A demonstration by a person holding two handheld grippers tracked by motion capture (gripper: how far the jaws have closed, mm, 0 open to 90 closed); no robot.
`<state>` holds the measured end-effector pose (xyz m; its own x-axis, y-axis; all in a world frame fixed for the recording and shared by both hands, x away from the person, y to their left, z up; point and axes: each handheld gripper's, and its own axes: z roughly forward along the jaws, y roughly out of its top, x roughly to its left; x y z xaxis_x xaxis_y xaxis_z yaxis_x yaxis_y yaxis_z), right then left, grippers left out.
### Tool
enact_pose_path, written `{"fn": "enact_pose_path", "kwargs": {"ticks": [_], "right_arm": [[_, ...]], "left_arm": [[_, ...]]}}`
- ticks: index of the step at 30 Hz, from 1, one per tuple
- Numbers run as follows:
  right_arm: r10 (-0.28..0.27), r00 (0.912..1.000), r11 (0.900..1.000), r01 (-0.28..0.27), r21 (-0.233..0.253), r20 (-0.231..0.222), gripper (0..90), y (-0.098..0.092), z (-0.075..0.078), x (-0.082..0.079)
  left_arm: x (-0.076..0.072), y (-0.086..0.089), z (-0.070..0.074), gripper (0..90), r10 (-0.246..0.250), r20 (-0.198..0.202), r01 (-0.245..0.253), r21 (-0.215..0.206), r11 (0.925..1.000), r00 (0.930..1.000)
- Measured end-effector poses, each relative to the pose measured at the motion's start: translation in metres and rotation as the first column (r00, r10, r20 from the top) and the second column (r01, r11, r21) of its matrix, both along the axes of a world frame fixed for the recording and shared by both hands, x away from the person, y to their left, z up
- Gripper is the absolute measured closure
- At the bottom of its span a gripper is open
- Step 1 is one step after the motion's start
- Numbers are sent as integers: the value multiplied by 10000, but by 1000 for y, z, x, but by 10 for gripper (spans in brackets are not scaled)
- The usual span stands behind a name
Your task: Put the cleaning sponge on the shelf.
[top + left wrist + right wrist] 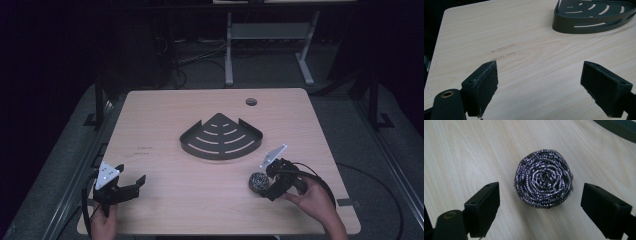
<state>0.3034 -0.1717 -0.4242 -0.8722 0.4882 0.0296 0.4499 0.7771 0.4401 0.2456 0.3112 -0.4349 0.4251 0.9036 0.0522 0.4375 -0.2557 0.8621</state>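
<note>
A round steel-wool scourer (258,182) lies on the wooden table near its front right; in the right gripper view the scourer (544,182) sits just ahead of the jaws and between their lines, untouched. My right gripper (266,187) is open beside it, held by a hand. A dark corner-shaped slotted rack (221,138) rests at the table's middle, and its curved wall (584,23) appears top right in the left gripper view. My left gripper (131,181) is open over bare wood at the front left, nothing between its pads (484,85).
A round cable hole (251,102) is near the table's (165,120) far edge. Cables trail from both grippers off the front corners. A white desk frame (265,35) stands on the floor beyond the table.
</note>
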Motion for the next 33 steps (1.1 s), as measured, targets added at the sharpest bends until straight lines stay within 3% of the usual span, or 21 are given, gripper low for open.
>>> {"fn": "enact_pose_path", "kwargs": {"ticks": [16,25,26,33], "right_arm": [[98,9995,9985,-115,-531,-314,161,13,-9,11],[207,9982,9956,-257,-902,-566,228,20,-18,17],[206,9979,9951,-265,-955,-618,280,21,-18,18],[353,9970,9938,-423,-1024,-692,331,22,-16,19]], "left_arm": [[0,-1,0,138,-40,-15,40,23,10000,10000],[1,-1,0,138,-37,2,37,40,10000,10000],[0,-1,0,138,-39,5,39,41,10000,10000],[0,0,1,138,21,66,-21,1,10000,10000]]}}
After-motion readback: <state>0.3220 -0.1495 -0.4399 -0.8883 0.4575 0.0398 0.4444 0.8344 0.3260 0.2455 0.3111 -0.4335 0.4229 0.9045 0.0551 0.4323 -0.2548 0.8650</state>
